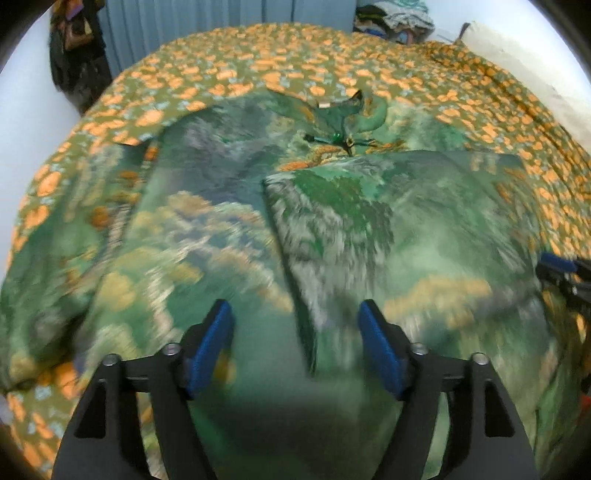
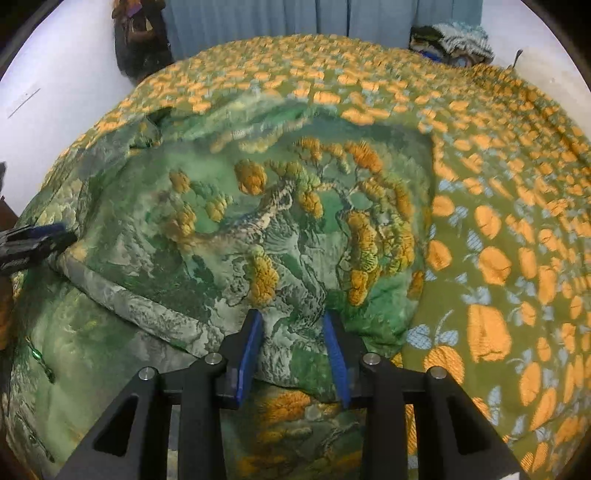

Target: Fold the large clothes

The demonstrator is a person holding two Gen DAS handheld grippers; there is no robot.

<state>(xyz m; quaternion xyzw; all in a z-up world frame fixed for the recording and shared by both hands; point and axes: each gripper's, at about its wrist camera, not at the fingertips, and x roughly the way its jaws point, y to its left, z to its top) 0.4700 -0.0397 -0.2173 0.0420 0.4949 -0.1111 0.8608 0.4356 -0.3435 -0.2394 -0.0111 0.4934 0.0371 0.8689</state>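
While both wrist cameras look steeply down, the work surface reads as a bed covered by an olive bedspread (image 1: 332,62) printed with orange blossoms and pale blue leaves. Behind the bed hangs a grey-blue pleated curtain (image 1: 192,26); white wall flanks it. Dark clothing (image 1: 74,51) hangs at the far left corner, and a heap of mixed laundry (image 2: 454,40) sits at the far right corner of the bed.

No containers in either view.

Task item: a large green garment (image 2: 258,229) with a printed landscape of orange-leaved trees lies spread on the bedspread, its neckline (image 1: 343,122) toward the far side. One panel is folded over the middle, leaving a straight fold edge (image 1: 291,266) running toward the left camera.

Left gripper (image 1: 295,336): blue pads spread wide, above the fold edge, nothing pinched between them. Right gripper (image 2: 293,347): pads partly apart, straddling a raised ridge of the garment's folded edge; whether the pads press the cloth I cannot tell.

Left view is heavily motion-blurred in the near field, print detail lost. Each gripper appears only as a sliver at the other view's edge. Near hem of the garment is cut off by the gripper bodies.
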